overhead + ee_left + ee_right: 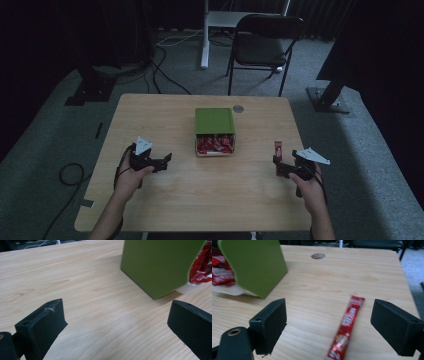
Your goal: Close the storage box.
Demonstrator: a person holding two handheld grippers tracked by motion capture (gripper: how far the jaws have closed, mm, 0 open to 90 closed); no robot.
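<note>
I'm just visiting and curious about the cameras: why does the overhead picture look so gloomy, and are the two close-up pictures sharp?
High view: dim room, black surroundings, the pale wooden table lit softly. Left gripper view: brighter, wood grain crisp, the green box throwing a soft shadow, the near black claw tips slightly soft. Right gripper view: the long red foil sachet and the green box look blurred, with faint glare on the foil.

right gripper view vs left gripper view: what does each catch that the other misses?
Right gripper view: a single red sachet lying flat on the table between the open jaws of the right gripper, and a round hole in the tabletop.

Left gripper view: the left gripper, jaws wide open over bare wood, nothing between them.

Both: the green box with red packets at its open end, and the wooden table.
</note>
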